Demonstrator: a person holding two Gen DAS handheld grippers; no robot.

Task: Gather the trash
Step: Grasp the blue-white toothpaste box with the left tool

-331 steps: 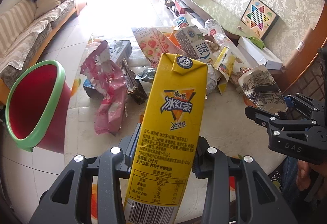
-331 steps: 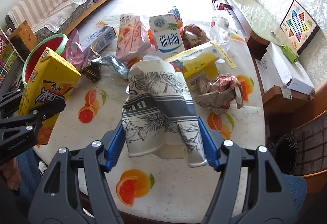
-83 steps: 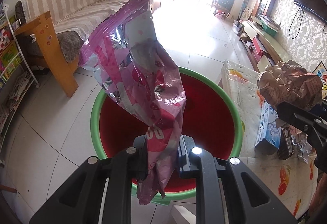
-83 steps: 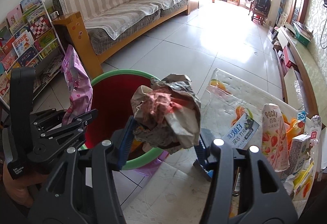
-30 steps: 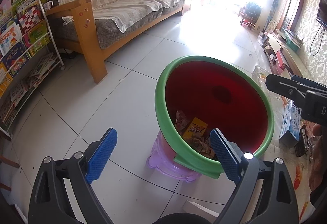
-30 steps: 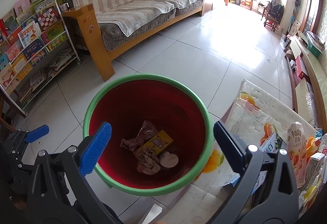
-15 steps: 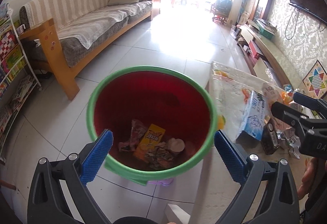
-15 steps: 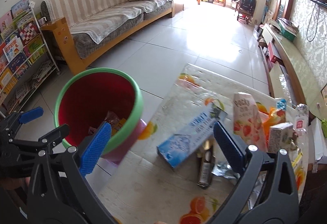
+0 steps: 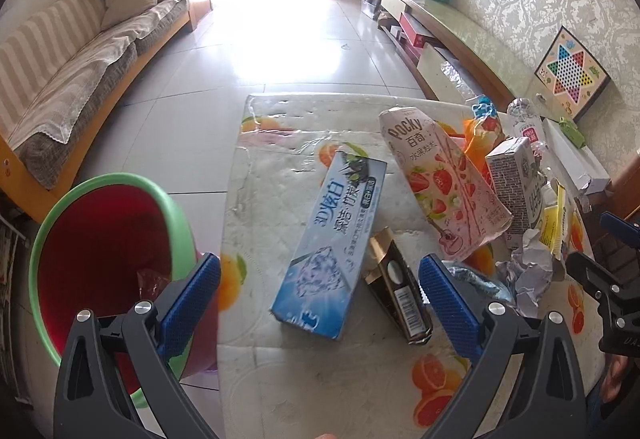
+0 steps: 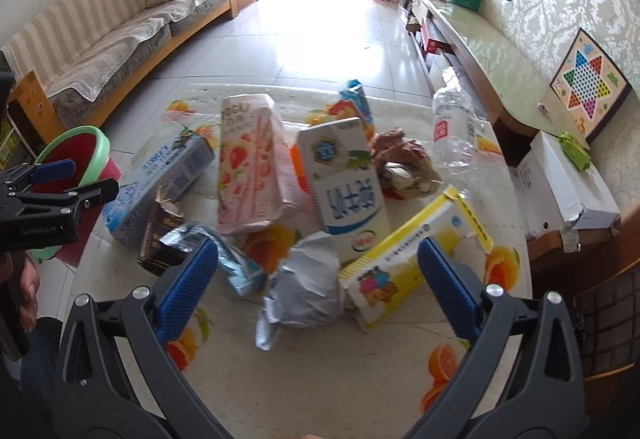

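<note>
Red bin with green rim (image 9: pixel 100 259) off the left edge of the surface (image 9: pixel 256 207), on the floor; some wrappers lie at its bottom. Left hand-held gripper (image 9: pixel 320 299) released, blue pads spread wide with nothing between them, hanging over the near-left part of the surface. Below it, a pale blue toothpaste box (image 9: pixel 332 243) lies flat, angled toward the far edge. Touching its right side, a dark brown and gold packet (image 9: pixel 396 295). Next right, a pink strawberry Pocky box (image 9: pixel 444 179) propped up on the heap. White milk carton (image 10: pixel 344 187) leans just beside it. Crumpled white paper (image 10: pixel 308 279) sits near the front of the pile, under the right hand-held gripper (image 10: pixel 318 279), which is also released, pads wide apart and empty. Yellow flattened box (image 10: pixel 416 255) to the right of the paper, touching it. Crumpled brown paper (image 10: pixel 404 167) and a clear plastic bottle (image 10: pixel 452 119) toward the far-right corner.
</note>
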